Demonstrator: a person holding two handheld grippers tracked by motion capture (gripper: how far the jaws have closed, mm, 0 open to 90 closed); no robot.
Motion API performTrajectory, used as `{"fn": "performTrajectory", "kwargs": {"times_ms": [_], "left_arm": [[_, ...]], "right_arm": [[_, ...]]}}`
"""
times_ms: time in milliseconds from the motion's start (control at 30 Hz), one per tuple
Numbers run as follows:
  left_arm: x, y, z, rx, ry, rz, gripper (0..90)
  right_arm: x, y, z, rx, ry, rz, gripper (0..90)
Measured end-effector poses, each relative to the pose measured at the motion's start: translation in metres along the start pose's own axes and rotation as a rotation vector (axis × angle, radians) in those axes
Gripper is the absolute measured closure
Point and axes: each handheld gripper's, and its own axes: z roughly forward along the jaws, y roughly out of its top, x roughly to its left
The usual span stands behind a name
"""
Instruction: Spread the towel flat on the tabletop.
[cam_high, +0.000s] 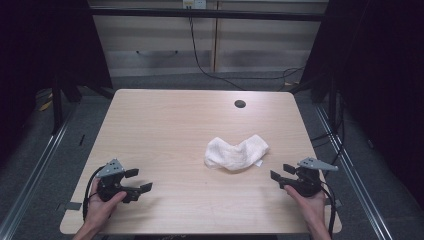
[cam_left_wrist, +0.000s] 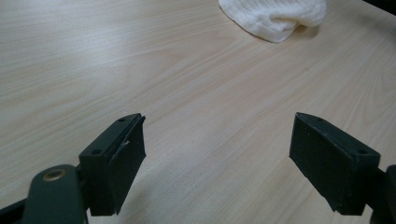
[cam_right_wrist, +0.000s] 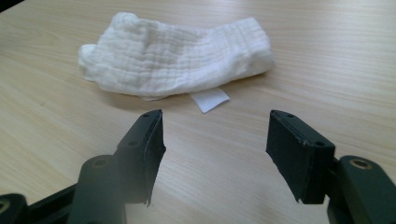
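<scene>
**High view: both claws wide, cloth untouched mid-table**

High view has the crumpled white cloth (cam_high: 236, 153) sitting right of centre on the table (cam_high: 165, 125). The left gripper (cam_high: 135, 181) and right gripper (cam_high: 281, 174) are both spread wide and empty near the front edge. My worry: the right one is closer, and a shallow pinch could catch just the little label (cam_right_wrist: 210, 100), so the cloth drags instead of lifting.

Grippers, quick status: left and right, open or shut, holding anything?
Left gripper: open, empty, over bare table.
Right gripper: open, empty, pointed at the white cloth, not touching it.
</scene>
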Motion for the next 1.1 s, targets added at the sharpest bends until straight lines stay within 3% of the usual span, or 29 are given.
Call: {"fn": "performTrajectory", "kwargs": {"times_ms": [167, 567, 800, 867, 900, 1100], "left_arm": [[0.0, 0.0, 0.002, -0.001, 0.003, -0.008, 18.0], [0.0, 0.001, 0.003, 0.008, 0.017, -0.01, 18.0], [-0.002, 0.002, 0.004, 0.015, 0.018, 0.0, 18.0], [-0.002, 0.002, 0.006, 0.023, 0.018, 0.003, 18.1], [-0.002, 0.002, 0.006, 0.025, 0.018, 0.001, 18.1], [-0.004, 0.003, 0.005, 0.026, 0.012, 0.017, 18.3]], "right_arm": [[0.009, 0.005, 0.0, -0.007, 0.043, -0.012, 34.3], [0.018, 0.025, 0.019, 0.055, 0.121, -0.058, 34.7], [0.023, 0.043, 0.025, 0.029, 0.17, -0.086, 36.1], [0.022, 0.048, 0.03, 0.027, 0.2, -0.097, 35.9], [0.021, 0.053, 0.036, 0.052, 0.217, -0.103, 35.6], [0.019, 0.063, 0.054, 0.074, 0.227, -0.102, 36.2]]}}
